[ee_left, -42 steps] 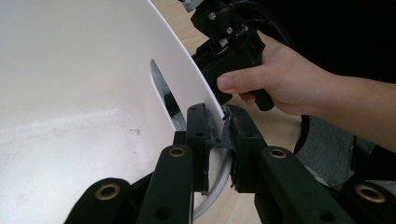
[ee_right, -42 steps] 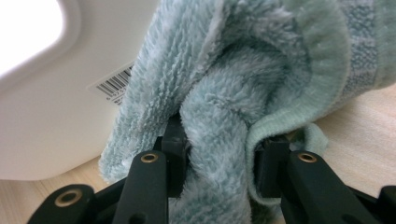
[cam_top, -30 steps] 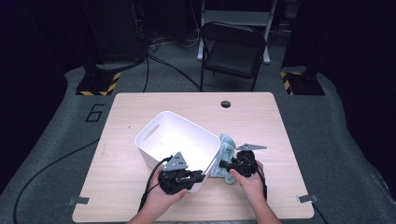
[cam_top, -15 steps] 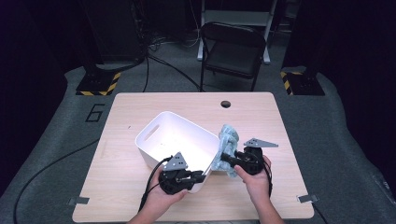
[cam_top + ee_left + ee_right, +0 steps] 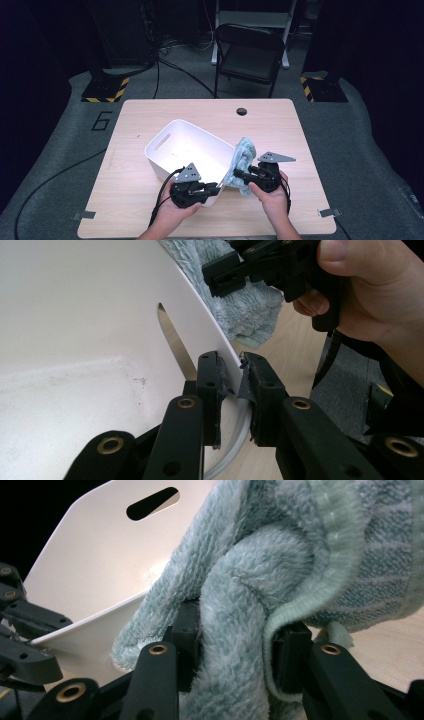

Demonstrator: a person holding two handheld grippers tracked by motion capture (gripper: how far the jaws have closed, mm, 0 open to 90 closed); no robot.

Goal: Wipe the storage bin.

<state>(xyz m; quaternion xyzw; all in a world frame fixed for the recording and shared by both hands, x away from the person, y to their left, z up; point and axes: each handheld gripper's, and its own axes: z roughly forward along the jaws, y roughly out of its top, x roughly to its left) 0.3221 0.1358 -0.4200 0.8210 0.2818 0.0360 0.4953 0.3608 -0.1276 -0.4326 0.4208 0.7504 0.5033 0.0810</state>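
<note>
- Right gripper (image 5: 239, 175) clamped on teal towel (image 5: 243, 160), bunched at bin's 3 o'clock rim.
- Left gripper (image 5: 214, 188) clenched on white bin (image 5: 187, 145) wall, 5 o'clock corner.
- Floor marking "6" (image 5: 102, 120) at table's 9 o'clock.

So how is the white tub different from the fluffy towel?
The tub is hard, smooth and white; the towel is soft, fuzzy and pale blue-green. The tub sits tipped on the table, while the towel hangs bunched at its rim. The left gripper pinches the tub's wall; the right gripper squeezes the towel. Both are gripped.
</note>
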